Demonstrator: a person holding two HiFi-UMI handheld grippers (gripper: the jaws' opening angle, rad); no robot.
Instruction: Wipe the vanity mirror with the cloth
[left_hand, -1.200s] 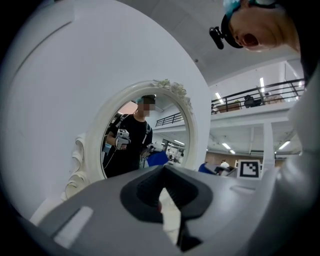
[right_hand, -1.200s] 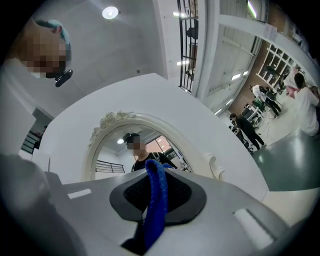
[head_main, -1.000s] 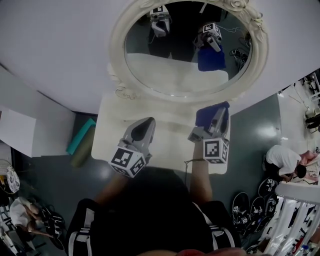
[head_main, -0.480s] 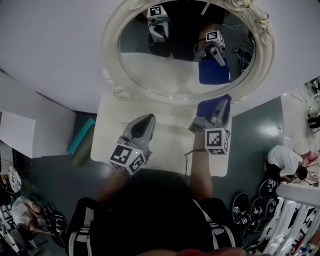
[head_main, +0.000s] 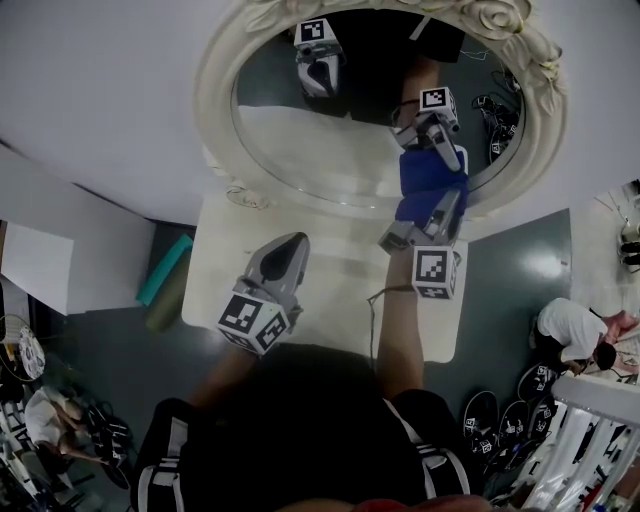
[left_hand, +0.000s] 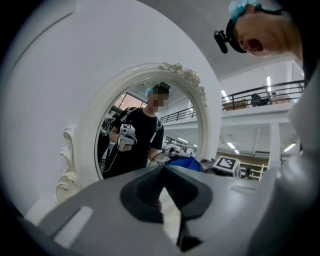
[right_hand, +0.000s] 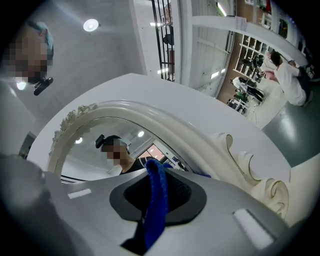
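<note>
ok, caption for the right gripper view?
Right gripper, shut on the blue cloth, at the rim of the white-framed vanity mirror.

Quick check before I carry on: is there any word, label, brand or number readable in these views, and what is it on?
No readable text in any view.
Cubes on the left gripper and right gripper: black-and-white square markers only, no letters or digits.
Vanity mirror frame and cloth: no print visible.
Shelves in the background of the right gripper view: too small to read.

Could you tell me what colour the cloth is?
The cloth is blue, clearest in the right gripper view.
</note>
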